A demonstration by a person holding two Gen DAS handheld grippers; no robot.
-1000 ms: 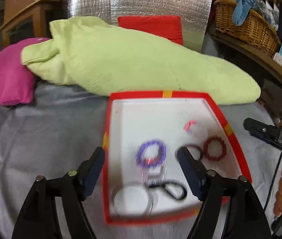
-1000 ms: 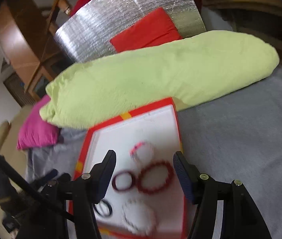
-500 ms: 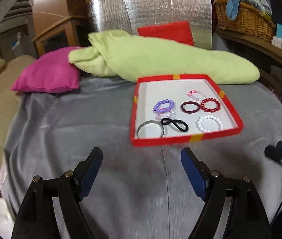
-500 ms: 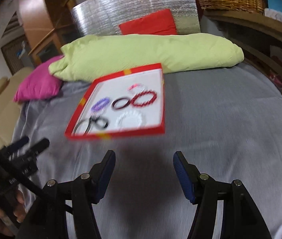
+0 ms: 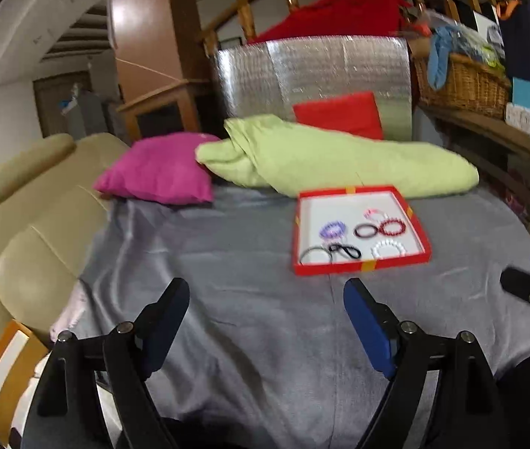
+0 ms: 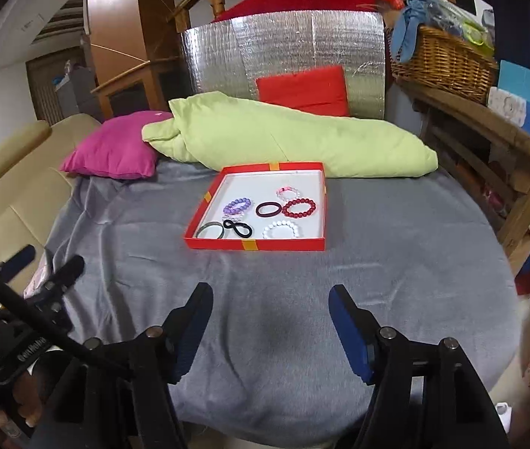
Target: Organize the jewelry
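Note:
A red tray [image 6: 253, 244] with a white floor sits on the grey cloth; it also shows in the left wrist view [image 5: 358, 266]. In it lie several bracelets: purple beads [image 6: 237, 205], dark ring [image 6: 269, 209], red beads [image 6: 299, 208], white beads [image 6: 282, 230], pink-clear beads [image 6: 288, 191], a black twisted band [image 6: 238, 228] and a grey bangle [image 6: 210, 230]. My left gripper [image 5: 265, 314] is open and empty, well short of the tray. My right gripper [image 6: 270, 316] is open and empty, also short of the tray.
A green pillow [image 6: 283, 142], a magenta cushion [image 6: 113, 151] and a red cushion [image 6: 302, 89] lie behind the tray. A beige sofa [image 5: 21, 232] is at the left. A wooden shelf with a wicker basket [image 6: 444, 61] stands at the right.
Both grippers have pulled back from over the tray toward the near edge of the table. The tray now looks small and far. The bracelets have not moved.

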